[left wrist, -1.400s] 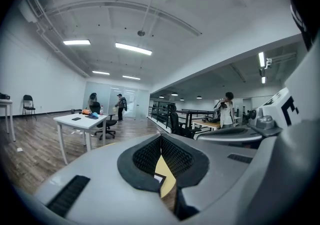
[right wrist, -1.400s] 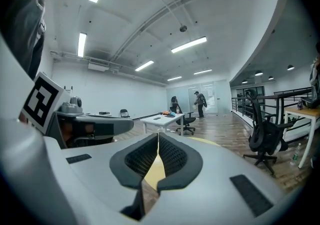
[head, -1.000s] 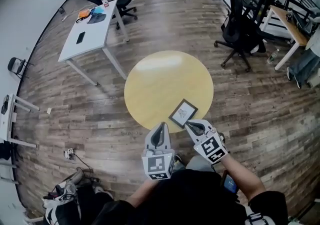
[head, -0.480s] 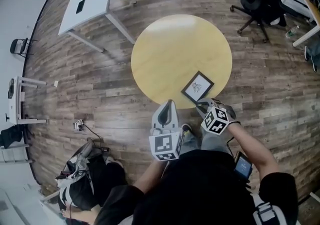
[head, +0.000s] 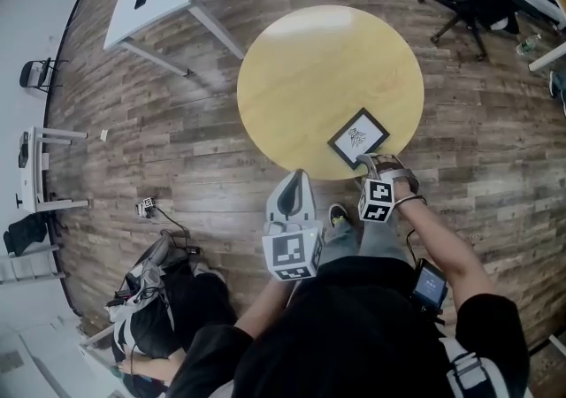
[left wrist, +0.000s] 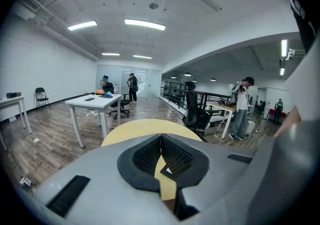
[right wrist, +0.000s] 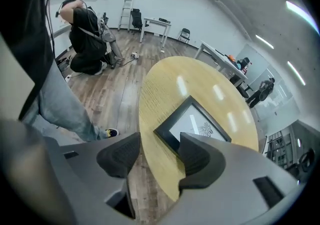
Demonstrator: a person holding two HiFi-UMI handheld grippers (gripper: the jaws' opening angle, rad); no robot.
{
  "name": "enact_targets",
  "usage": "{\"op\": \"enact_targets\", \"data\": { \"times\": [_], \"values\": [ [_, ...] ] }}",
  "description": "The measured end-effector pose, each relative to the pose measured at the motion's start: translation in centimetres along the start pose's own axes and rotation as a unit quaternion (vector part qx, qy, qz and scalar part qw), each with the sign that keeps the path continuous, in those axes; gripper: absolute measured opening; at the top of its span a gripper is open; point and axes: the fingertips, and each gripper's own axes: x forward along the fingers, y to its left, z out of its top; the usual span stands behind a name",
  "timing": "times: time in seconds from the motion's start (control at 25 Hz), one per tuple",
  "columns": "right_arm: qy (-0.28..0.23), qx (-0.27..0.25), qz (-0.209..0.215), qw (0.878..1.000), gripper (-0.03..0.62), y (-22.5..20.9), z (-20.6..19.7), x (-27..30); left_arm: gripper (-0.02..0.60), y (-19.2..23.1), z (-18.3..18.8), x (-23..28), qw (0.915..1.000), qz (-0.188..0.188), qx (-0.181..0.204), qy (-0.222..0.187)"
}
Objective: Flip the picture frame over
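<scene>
Since a second ago, head view: my right gripper point(head: 364, 161) has dropped to the near corner of the picture frame point(head: 358, 137), which lies face up by the near edge of the round table point(head: 301, 60); my left gripper point(head: 295, 177) hangs off the rim, spare. Left gripper view: jaws together, nothing between. Right gripper view: jaws opening, pads clear of the frame, spread to take its border for the flip.

Nothing legible turned up anywhere. The frame point(head: 358, 137) showed only a small dark drawing, no lettering; the marker cubes point(head: 292, 253) bore black-and-white squares, no readable characters.
</scene>
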Motion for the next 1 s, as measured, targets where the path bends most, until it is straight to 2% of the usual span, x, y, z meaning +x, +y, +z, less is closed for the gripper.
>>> {"op": "enact_targets", "data": {
  "times": [0.32,0.56,0.68,1.0],
  "values": [
    [0.04,-0.073,-0.028,0.996,0.245,0.3,0.6,1.5,0.023,0.3,0.1,-0.2,0.9999,-0.009,0.008,-0.005],
    [0.064,-0.109,-0.087,0.988,0.243,0.4,1.1,1.3,0.022,0.6,-0.4,-0.6,0.9999,-0.014,0.004,0.003],
    [0.067,-0.141,-0.122,0.98,0.217,-0.7,1.7,1.6,0.023,1.3,0.1,-0.3,0.9999,-0.01,0.007,-0.005],
    [0.072,-0.163,-0.119,0.977,0.193,0.9,0.9,1.2,0.023,0.2,0.1,-0.6,0.9998,-0.009,0.01,-0.01]
  ]
}}
